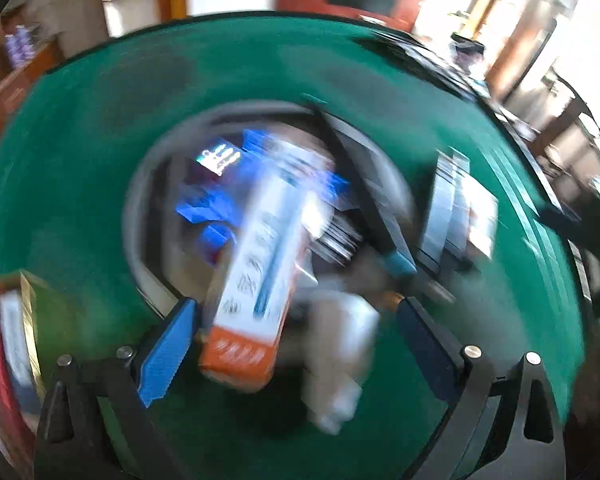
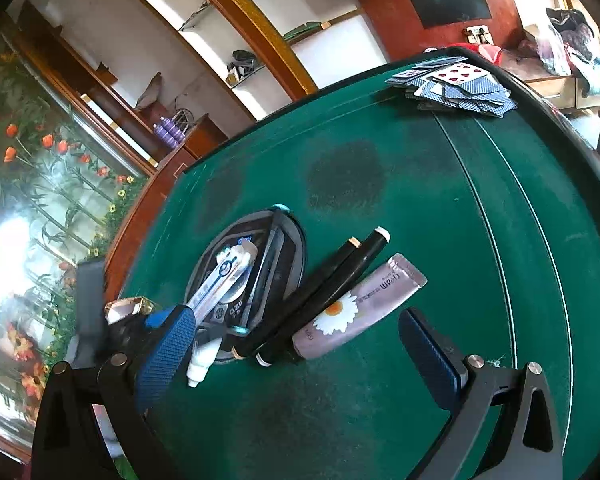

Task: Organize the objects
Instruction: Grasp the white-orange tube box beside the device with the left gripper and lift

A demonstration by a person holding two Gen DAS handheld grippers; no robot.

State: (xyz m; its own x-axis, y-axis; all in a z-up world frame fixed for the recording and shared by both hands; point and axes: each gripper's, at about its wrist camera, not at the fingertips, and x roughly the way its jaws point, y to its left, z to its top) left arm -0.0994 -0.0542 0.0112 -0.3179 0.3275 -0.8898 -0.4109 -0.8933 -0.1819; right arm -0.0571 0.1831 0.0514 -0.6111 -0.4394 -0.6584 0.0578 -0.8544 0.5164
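The left wrist view is badly blurred. A white box with an orange end point(image 1: 252, 280) lies tilted between my left gripper's point(image 1: 300, 344) wide-apart fingers, close to the left pad point(image 1: 168, 352). Beside it is a white bottle point(image 1: 340, 352), and behind it a round dark tray point(image 1: 140, 216) with blue packets. My right gripper point(image 2: 300, 344) stands open above the green table point(image 2: 440, 220). Ahead of it are the dark tray point(image 2: 288, 240) holding a toothbrush pack point(image 2: 224, 280), two black pens point(image 2: 332, 284), a lilac daisy tube point(image 2: 360, 308) and a small white bottle point(image 2: 202, 360).
A loose heap of playing cards point(image 2: 456, 88) sits at the table's far right corner. A gold-edged box point(image 2: 126, 306) and a blurred grey shape point(image 2: 88, 300) lie at the table's left edge. Shelves and a flowered panel stand beyond the table. A pale stack point(image 1: 460, 208) lies right of the tray.
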